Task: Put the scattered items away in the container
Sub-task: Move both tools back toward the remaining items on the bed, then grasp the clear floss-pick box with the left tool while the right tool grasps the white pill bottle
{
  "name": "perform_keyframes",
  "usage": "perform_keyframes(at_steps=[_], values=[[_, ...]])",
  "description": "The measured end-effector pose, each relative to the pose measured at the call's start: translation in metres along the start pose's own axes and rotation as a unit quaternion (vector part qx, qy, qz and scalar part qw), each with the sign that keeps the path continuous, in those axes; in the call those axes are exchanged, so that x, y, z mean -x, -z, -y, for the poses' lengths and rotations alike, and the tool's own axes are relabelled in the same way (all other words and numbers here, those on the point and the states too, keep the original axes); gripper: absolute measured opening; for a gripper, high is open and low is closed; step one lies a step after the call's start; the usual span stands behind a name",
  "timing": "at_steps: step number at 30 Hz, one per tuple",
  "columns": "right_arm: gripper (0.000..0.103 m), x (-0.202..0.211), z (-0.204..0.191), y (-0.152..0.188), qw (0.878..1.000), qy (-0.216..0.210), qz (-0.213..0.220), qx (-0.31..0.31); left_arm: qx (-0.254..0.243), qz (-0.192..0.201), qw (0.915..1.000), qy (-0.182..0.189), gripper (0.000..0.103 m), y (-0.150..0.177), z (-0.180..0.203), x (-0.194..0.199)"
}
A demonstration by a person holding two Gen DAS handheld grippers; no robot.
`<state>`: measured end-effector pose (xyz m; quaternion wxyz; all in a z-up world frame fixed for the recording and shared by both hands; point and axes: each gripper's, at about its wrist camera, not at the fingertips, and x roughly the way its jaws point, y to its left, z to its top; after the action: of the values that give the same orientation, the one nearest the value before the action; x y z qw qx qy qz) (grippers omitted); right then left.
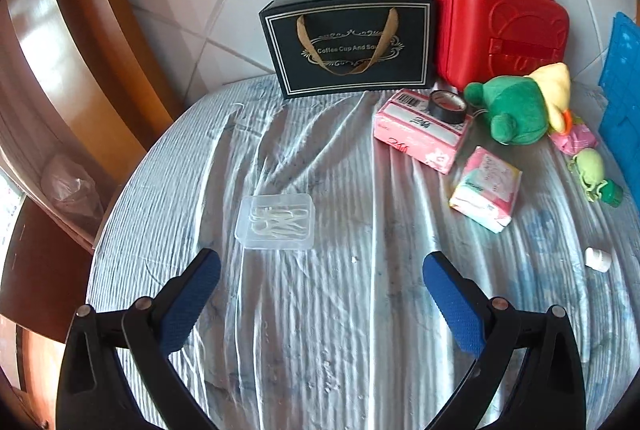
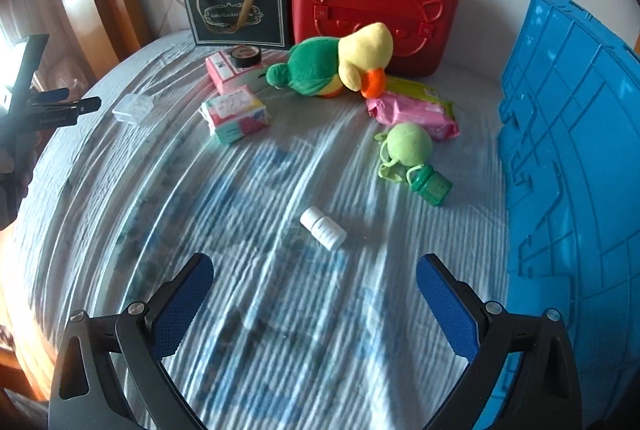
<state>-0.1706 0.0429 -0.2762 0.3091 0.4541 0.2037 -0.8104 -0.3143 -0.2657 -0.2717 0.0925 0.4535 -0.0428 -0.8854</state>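
- The left gripper (image 1: 321, 272) is held wide open above the striped bedsheet (image 1: 320, 330); nothing is gripped between its blue pads (image 1: 192, 298).
- The right gripper (image 2: 315, 276) is likewise spread wide and empty over the same sheet.
- A small white bottle (image 2: 323, 228) is seen lying on its side just ahead of the right gripper.
- A clear plastic box (image 1: 276, 221) of small white items is located just ahead of the left gripper.
- The blue crate (image 2: 572, 166) is positioned at the right edge, beside the scattered items.
- A green ball toy (image 2: 408, 146) with a small green bottle (image 2: 432, 186) is found near the crate.
- Farther on, a tissue pack (image 2: 236, 116), a pink wipes pack (image 2: 416, 110), a pink box (image 1: 420, 130) with a black tape roll (image 1: 447, 104) resting on it, and a plush duck (image 2: 344, 60) are grouped.
- At the wall, a black gift bag (image 1: 348, 46) and a red case (image 2: 374, 18) are stood upright, touching each other.
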Motion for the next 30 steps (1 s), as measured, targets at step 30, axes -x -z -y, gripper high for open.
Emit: perform_keyframes(at_steps=[30], values=[[0.103,-0.116,0.0,-0.009,0.996,0.033,-0.081,-0.011,0.006,-0.016,0.9987,0.047,0.089,0.014,-0.061,-0.122]])
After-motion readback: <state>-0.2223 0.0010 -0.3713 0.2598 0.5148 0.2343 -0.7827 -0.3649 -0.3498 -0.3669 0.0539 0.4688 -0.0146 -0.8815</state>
